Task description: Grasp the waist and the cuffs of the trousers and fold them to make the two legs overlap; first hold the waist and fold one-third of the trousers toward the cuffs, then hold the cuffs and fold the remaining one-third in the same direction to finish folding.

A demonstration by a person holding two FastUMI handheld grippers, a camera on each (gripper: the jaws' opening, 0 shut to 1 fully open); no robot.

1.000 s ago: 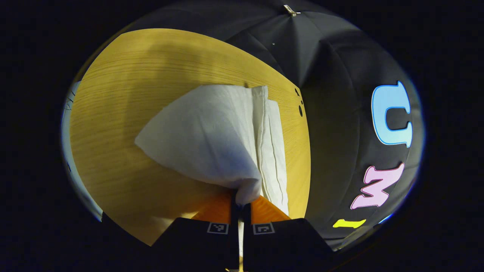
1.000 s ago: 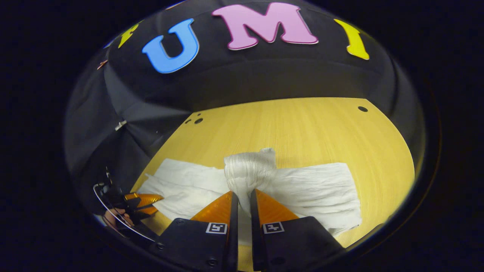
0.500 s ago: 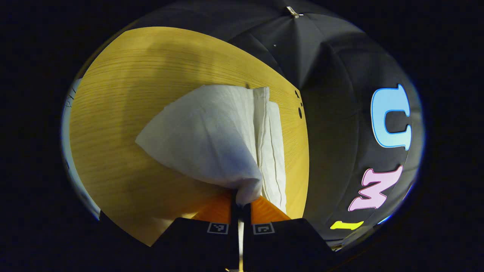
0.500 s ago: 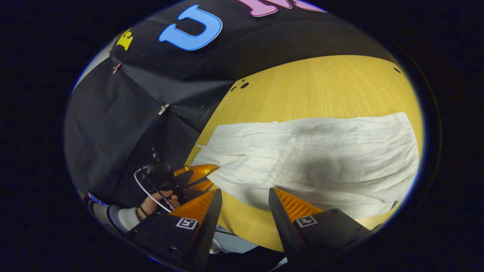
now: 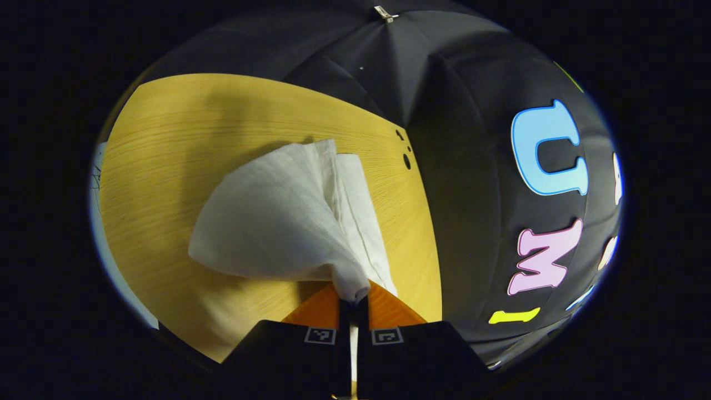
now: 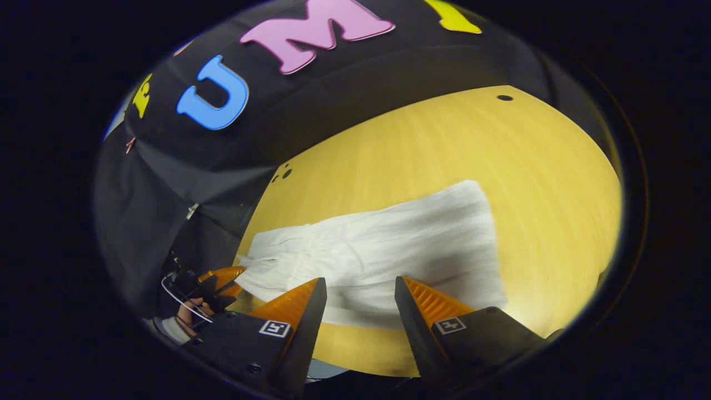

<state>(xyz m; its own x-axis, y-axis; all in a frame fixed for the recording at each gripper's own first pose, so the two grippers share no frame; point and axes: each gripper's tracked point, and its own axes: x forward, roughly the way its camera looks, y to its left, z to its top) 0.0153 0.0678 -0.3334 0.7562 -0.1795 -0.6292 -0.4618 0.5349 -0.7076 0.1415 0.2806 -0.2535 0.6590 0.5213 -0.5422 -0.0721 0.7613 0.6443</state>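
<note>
left gripper (image 5: 353,297) fingers pinch trousers (image 5: 278,222); right gripper (image 6: 360,294) fingers apart.

Your left gripper view sits low and close, looking along the trousers (image 5: 278,222) down the table (image 5: 166,139) toward the booth corner. Your right gripper view hangs higher, off the table's (image 6: 444,144) near edge, facing the back wall. Both share the trousers (image 6: 389,250), the tabletop and its corner holes (image 6: 283,174).

There was one pair of white trousers (image 6: 389,250) on one wooden table (image 6: 455,144), two grippers (image 5: 354,300) (image 6: 360,300), and one hand (image 6: 188,318).
</note>
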